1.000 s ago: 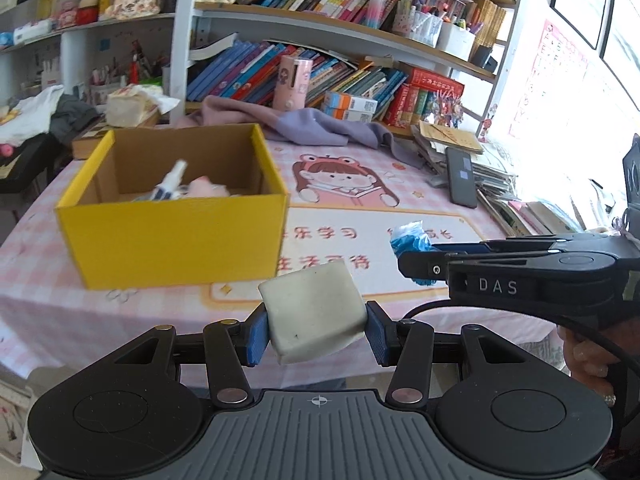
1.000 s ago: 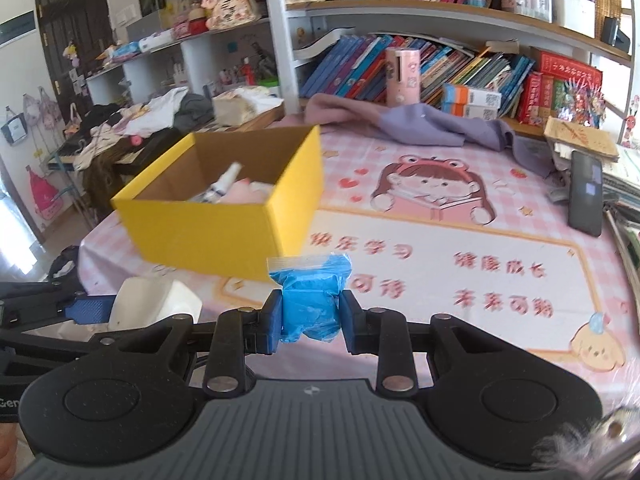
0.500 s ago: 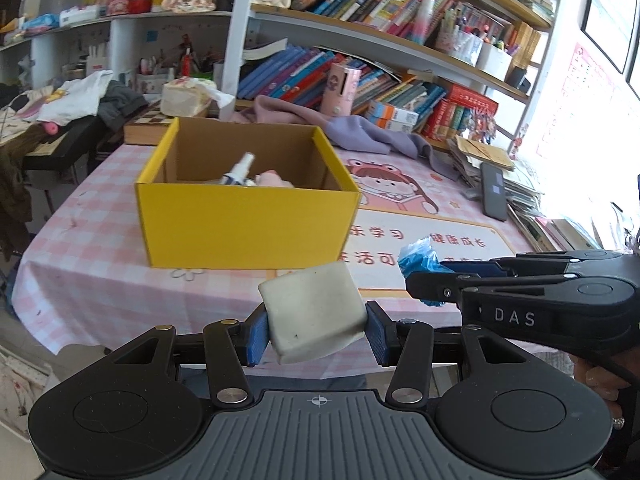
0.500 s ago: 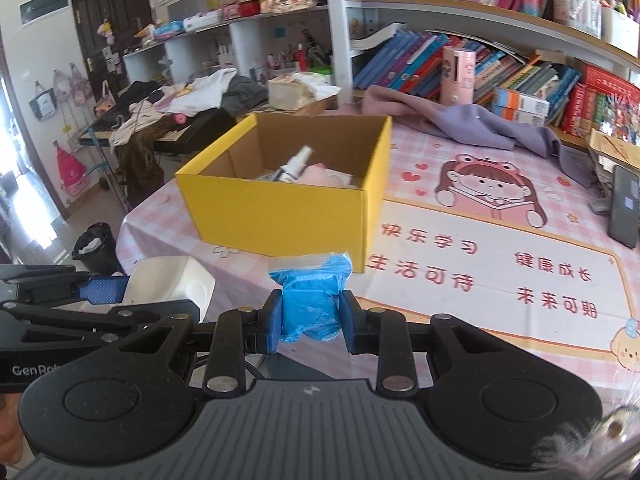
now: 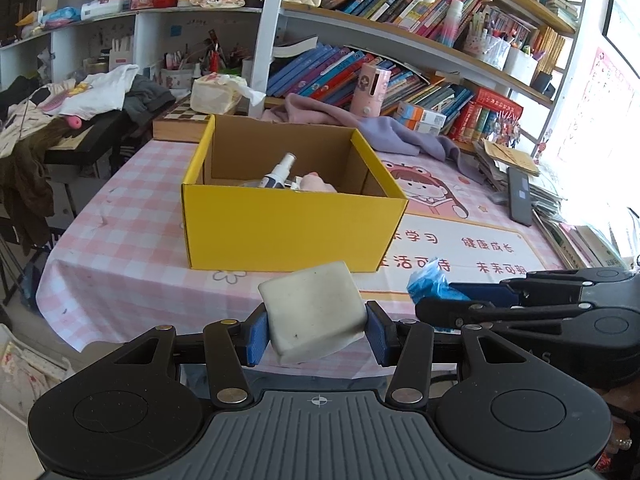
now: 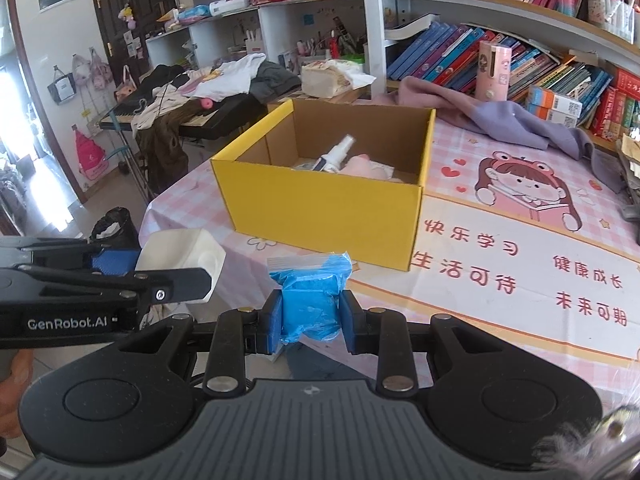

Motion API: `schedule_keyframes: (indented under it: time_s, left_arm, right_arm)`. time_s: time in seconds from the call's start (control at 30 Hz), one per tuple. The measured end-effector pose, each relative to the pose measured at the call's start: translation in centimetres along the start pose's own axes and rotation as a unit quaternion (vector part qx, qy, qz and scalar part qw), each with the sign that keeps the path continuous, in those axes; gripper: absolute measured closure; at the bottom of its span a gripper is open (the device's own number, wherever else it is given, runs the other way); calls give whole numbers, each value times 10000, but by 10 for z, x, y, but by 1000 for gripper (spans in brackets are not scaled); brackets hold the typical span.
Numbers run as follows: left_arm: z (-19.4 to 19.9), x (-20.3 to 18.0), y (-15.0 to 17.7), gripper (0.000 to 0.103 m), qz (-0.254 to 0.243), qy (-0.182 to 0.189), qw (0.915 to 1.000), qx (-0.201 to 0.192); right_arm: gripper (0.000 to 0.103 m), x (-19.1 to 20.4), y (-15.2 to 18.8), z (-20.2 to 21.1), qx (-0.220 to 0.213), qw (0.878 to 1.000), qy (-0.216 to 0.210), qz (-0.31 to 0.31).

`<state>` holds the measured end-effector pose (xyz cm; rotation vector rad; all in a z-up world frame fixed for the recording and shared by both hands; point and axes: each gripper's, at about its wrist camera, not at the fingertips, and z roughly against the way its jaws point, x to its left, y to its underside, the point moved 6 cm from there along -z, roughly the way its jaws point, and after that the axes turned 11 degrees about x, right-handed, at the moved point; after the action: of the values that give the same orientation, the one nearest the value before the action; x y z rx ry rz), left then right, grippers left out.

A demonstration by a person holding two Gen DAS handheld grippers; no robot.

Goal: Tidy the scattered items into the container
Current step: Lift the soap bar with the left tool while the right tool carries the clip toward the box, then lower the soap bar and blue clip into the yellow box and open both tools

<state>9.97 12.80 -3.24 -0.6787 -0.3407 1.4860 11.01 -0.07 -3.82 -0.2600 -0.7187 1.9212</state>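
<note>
An open yellow cardboard box (image 5: 292, 236) (image 6: 320, 212) stands on the pink checked tablecloth, with a white spray bottle (image 5: 278, 172) (image 6: 334, 156) and a pink soft item (image 5: 316, 182) inside. My left gripper (image 5: 316, 330) is shut on a white block (image 5: 314, 310), held in the air in front of the box. Beside it, my right gripper (image 6: 310, 320) is shut on a blue plastic packet (image 6: 310, 298), also short of the box's near wall. Each gripper shows in the other's view: the right gripper (image 5: 436, 302), the left gripper (image 6: 176, 276).
A printed pink mat (image 6: 520, 248) lies right of the box. A purple cloth (image 5: 384, 128), a phone (image 5: 520, 196) and stacked papers sit toward the bookshelves behind. A keyboard stand draped with clothes (image 6: 180, 108) is left of the table. The table's near edge (image 5: 120, 320) lies below the grippers.
Both grippers have drawn back from the table and swung left with their loads, so the box now sits farther away and more to the middle of both views.
</note>
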Motion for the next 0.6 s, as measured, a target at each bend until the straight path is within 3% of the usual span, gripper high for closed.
schedule_keyframes:
  time_s: [0.27,0.6]
  left_arm:
    - [-7,8,-16,55,97,-85,9999,-18]
    - [-29,23,-82,55,34,-291,9992,-256]
  right_arm:
    - [75,-2,-21,-11,-81,9998,-141,103]
    - [75,-16,-101,-30,-504,9977,-269,363]
